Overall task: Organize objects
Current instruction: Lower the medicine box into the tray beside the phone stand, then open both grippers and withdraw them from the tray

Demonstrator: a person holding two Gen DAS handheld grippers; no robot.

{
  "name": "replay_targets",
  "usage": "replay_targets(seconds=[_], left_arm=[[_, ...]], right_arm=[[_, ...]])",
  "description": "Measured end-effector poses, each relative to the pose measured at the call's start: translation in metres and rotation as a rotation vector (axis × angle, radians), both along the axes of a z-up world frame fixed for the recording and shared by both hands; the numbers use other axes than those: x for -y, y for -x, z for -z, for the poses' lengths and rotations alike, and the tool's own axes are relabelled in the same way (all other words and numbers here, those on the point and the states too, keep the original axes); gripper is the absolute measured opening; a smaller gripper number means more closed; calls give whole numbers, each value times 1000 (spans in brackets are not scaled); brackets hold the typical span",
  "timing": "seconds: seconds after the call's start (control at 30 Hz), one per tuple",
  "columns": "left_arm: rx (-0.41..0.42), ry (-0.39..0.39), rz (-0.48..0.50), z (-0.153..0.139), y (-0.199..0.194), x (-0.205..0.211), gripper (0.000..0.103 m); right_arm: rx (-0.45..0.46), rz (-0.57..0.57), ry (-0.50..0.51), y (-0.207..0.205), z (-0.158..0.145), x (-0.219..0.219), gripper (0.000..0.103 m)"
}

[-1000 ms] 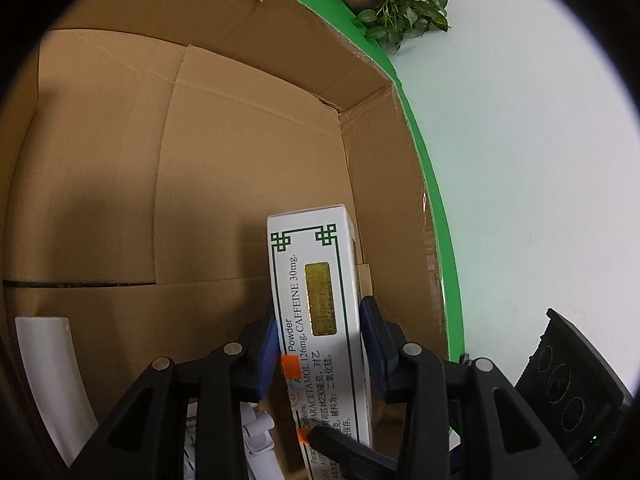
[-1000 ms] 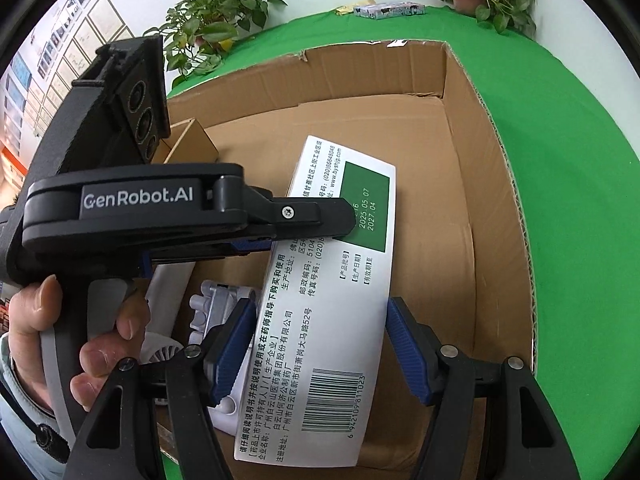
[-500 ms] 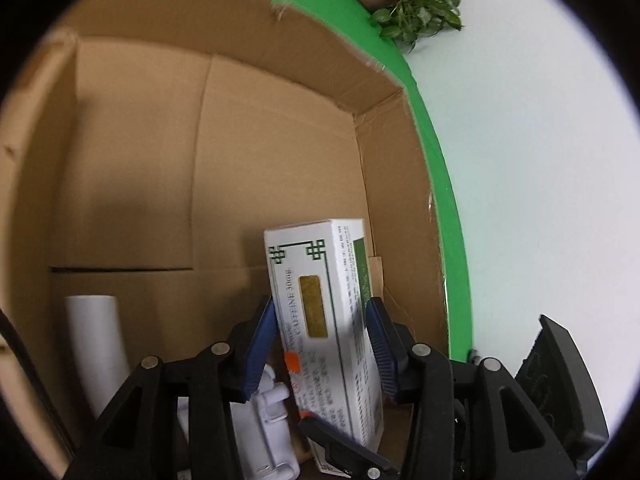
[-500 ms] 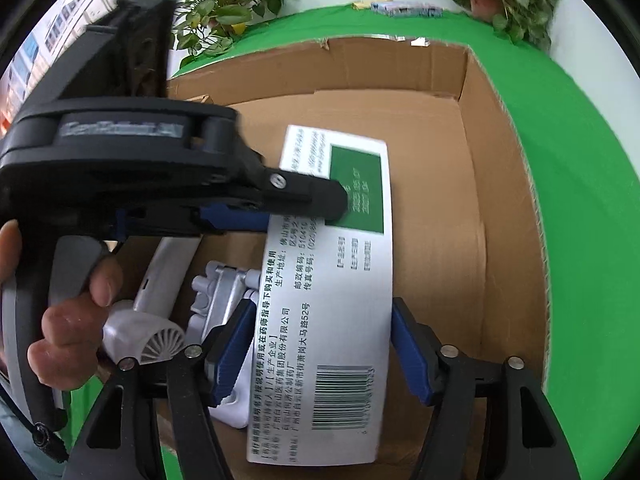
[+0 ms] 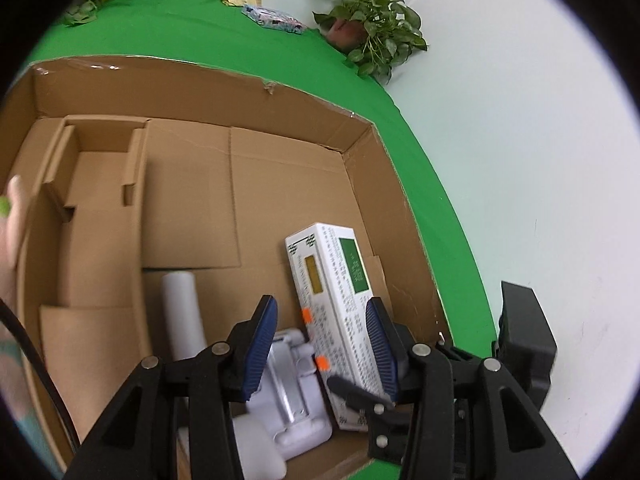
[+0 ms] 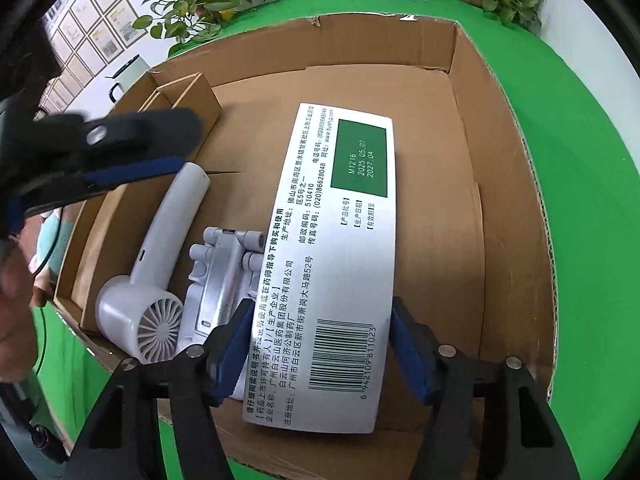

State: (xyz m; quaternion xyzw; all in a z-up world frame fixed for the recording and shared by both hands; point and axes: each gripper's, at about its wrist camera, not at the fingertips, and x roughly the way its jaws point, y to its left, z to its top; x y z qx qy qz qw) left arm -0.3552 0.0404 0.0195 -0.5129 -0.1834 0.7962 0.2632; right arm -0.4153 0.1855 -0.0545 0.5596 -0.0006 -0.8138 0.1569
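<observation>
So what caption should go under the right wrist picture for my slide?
Right gripper grips a white medicine box inside a cardboard box, beside a white hairdryer.

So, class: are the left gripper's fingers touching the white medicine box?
Apart. The right wrist view shows the left gripper, its fingers having just been opening with nothing between them, clear of the medicine box, bare cardboard between.

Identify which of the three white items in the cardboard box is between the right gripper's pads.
The printed medicine carton, flat and barcoded, sits between the right gripper pads; the handheld fan and white plastic bracket lie beside it.
</observation>
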Motion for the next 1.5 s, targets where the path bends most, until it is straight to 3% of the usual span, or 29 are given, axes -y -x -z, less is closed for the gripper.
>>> replay_targets(seconds=[0.17,0.4,0.57,0.67,0.9,1.0,1.07,1.2,1.33,1.5], left_arm=[[-9,4,-30,-4,-18,23,44],[-33,19,-55,-6,-31,20,44],[-66,60,-70,-9,-47,23,48],[-75,77,-83,-7,-54,26,48],[-102,122,-119,-5,-81,43,48],[-159,175,-154,-7,-94,50,48],[-230,217,-189,-10,-106,54,50],[-415,327,-284,-14,-133,60,79],[-559,457,-366,-3,-158,57,80],[-584,569,-405,23,-166,53,80]], right_arm=[[16,20,-42,-6,2,3,62],[51,41,-149,-3,18,11,61],[62,49,-133,-13,10,12,63],[88,44,-61,-18,7,7,77],[50,-6,-30,-35,-10,12,80],[39,21,-11,-39,-13,9,80],[-24,40,-34,-48,-20,5,82],[-263,87,-46,-94,-51,5,101],[-532,156,-46,-146,-59,17,102],[-611,180,-28,-165,-38,35,102]])
